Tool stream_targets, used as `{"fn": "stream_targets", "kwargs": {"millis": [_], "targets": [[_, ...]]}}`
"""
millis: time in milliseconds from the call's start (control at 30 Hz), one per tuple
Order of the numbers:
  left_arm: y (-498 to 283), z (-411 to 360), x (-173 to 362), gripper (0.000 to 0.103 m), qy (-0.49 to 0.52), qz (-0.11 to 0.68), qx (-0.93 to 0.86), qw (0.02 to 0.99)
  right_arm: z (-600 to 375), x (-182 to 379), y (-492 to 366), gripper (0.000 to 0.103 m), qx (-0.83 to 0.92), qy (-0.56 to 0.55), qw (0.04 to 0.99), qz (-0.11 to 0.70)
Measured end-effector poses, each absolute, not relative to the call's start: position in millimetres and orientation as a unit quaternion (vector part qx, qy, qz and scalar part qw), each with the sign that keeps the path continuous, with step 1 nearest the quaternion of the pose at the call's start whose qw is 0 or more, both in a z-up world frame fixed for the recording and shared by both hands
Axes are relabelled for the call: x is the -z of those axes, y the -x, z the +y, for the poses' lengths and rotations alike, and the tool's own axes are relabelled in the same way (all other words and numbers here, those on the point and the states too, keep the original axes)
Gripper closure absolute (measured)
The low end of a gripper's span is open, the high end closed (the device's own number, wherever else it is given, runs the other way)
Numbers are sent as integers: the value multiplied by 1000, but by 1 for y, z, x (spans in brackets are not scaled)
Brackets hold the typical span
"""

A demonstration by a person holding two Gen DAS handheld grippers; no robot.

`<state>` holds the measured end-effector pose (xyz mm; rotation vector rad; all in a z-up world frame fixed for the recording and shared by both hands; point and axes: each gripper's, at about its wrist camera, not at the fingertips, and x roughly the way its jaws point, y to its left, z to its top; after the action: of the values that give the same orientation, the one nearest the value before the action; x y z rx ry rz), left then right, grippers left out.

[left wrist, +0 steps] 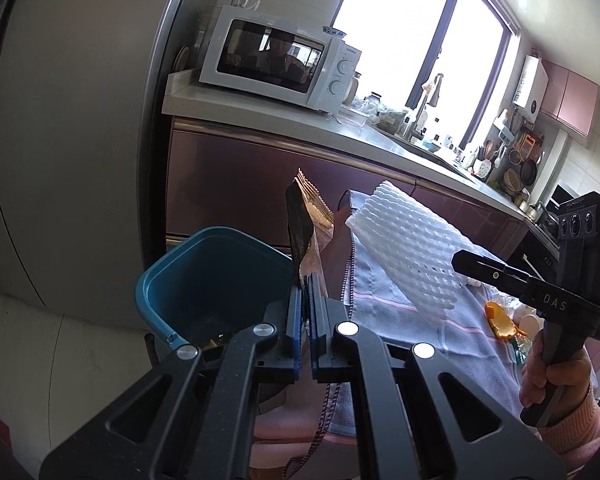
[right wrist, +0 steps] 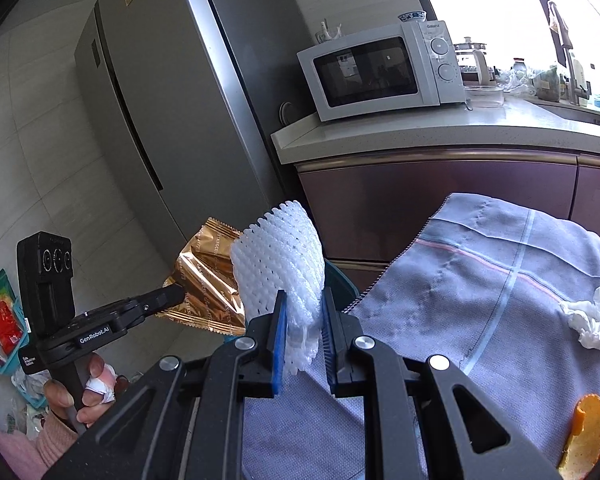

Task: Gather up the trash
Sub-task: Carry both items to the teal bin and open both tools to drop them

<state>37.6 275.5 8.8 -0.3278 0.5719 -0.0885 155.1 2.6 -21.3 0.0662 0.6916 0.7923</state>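
Observation:
My left gripper (left wrist: 305, 280) is shut on a gold foil wrapper (left wrist: 305, 220) and holds it upright at the right rim of the teal trash bin (left wrist: 188, 272). The wrapper also shows in the right wrist view (right wrist: 204, 280), pinched by the left gripper (right wrist: 176, 294). My right gripper (right wrist: 305, 308) is shut on a white foam fruit net (right wrist: 282, 256) above the table's edge. The net also shows in the left wrist view (left wrist: 412, 240), held by the right gripper (left wrist: 460, 260). Orange peel (left wrist: 500, 322) and a crumpled white tissue (right wrist: 592, 316) lie on the grey cloth (right wrist: 480, 288).
A fridge (left wrist: 80, 140) stands behind the bin. A counter (right wrist: 420, 128) with a microwave (right wrist: 380, 70) runs along purple cabinets (right wrist: 420, 200). Eggshell pieces (left wrist: 528, 318) lie by the peel. A teal basket (right wrist: 0, 344) with packets sits on the floor at left.

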Motion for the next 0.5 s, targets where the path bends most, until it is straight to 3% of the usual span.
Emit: {"fn": "stream_targets", "kwargs": {"millis": [500], "targets": [[-65, 300, 20, 99, 176, 306, 4, 936, 51, 40, -184, 88, -382, -7, 846, 371]]}}
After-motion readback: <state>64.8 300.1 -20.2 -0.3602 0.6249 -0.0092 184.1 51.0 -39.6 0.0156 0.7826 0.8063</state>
